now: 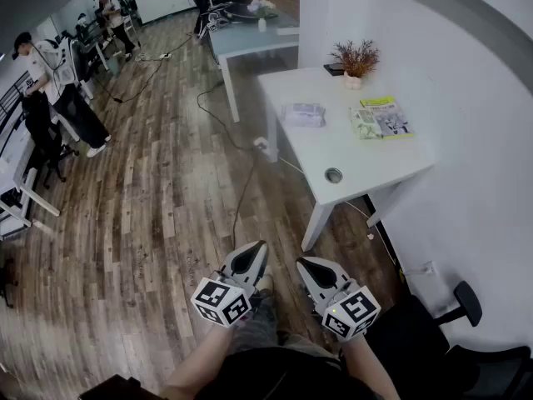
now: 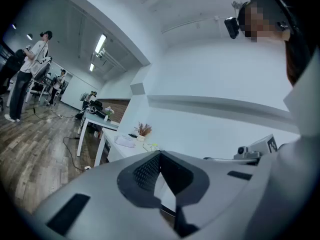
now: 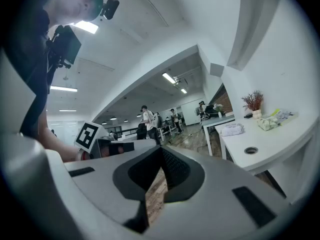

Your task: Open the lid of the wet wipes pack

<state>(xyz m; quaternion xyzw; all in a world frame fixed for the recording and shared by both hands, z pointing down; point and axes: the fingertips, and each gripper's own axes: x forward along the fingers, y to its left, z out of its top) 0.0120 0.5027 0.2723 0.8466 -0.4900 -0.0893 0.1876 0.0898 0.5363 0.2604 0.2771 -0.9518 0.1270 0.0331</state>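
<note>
The wet wipes pack lies flat on a white table, at its far left part. It also shows small in the left gripper view and in the right gripper view. Both grippers hang low in front of the person's lap, well short of the table. My left gripper is shut with nothing in it, its jaws meeting at the tip. My right gripper is likewise shut and empty. They sit side by side, pointing roughly level toward the table.
A potted dried plant and a green booklet share the table, which has a round cable hole. A black office chair is at the right. A cable trails on the wood floor. People stand far left.
</note>
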